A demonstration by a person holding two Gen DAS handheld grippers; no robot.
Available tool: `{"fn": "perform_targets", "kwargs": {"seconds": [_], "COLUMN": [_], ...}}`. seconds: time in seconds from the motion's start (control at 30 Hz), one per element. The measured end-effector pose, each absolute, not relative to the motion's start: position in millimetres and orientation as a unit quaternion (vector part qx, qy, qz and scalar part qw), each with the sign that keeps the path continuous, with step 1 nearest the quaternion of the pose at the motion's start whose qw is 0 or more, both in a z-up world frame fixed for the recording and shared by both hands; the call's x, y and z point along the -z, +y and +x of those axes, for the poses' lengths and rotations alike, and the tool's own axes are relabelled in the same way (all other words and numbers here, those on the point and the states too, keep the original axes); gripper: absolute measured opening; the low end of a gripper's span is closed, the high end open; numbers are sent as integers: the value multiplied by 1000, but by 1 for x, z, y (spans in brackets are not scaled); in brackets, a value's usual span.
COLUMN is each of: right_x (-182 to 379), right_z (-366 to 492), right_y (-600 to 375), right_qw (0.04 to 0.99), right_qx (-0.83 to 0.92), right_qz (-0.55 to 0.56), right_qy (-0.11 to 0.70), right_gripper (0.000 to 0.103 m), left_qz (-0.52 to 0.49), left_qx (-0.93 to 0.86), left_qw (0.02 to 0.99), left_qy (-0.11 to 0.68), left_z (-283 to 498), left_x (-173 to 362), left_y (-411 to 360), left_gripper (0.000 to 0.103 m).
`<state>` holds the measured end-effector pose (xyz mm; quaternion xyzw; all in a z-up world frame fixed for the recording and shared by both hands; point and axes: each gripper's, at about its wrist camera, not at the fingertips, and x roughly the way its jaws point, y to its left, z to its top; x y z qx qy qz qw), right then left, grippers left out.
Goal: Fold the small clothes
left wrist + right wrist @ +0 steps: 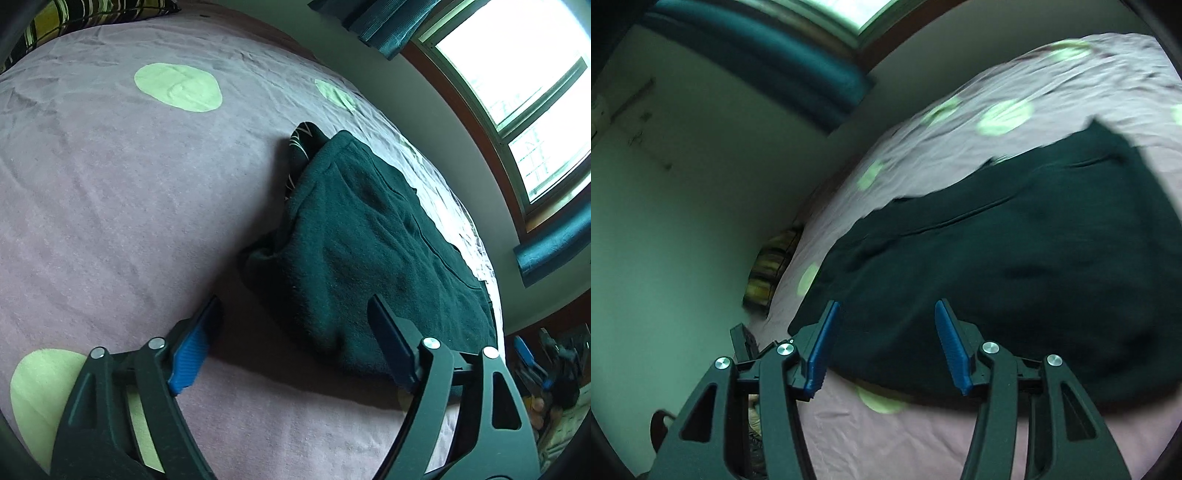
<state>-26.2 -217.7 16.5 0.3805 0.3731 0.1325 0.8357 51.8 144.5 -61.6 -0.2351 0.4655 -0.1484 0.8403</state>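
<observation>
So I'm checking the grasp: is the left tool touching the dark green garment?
Apart. In the left wrist view the left tool is open, and pink sheet shows between its fingertips and the dark green garment.

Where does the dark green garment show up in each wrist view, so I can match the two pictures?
Left wrist view: the dark green garment lies right of centre on the bedsheet, beyond the open left gripper.
Right wrist view: it fills the centre and right, just past the open right gripper, slightly blurred.
Shared landmark: the pinkish bedsheet with pale green dots; the striped pillow also shows in both.
</observation>
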Motion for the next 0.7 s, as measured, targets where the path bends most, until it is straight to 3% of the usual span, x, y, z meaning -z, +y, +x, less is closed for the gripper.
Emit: {"fn": "perform_targets", "kwargs": {"seconds": [0.07, 0.1, 0.17, 0.5, 0.6, 0.7], "right_x": [0, 14, 55, 41, 61, 71], "right_z": [3, 16, 38, 6, -12, -32], "right_y": [-202, -197, -191, -189, -170, -168], "right_qw": [823, 811, 775, 782, 765, 789], "right_qx": [-138, -134, -103, -120, -127, -144], "right_qz": [381, 383, 391, 403, 391, 381], "right_qy": [398, 421, 485, 459, 496, 460], "right_gripper": [57, 64, 63, 65, 68, 68], "left_qz": [-242, -246, -254, -279, -292, -303], "left_qx": [151, 153, 155, 171, 170, 162], "left_qw": [838, 836, 834, 819, 814, 812], "left_qy": [466, 466, 465, 470, 472, 472], "left_z": [52, 53, 53, 58, 62, 69], "left_x": [62, 62, 63, 63, 65, 66], "left_y": [146, 147, 148, 146, 148, 148], "left_gripper": [83, 84, 85, 88, 88, 88]}}
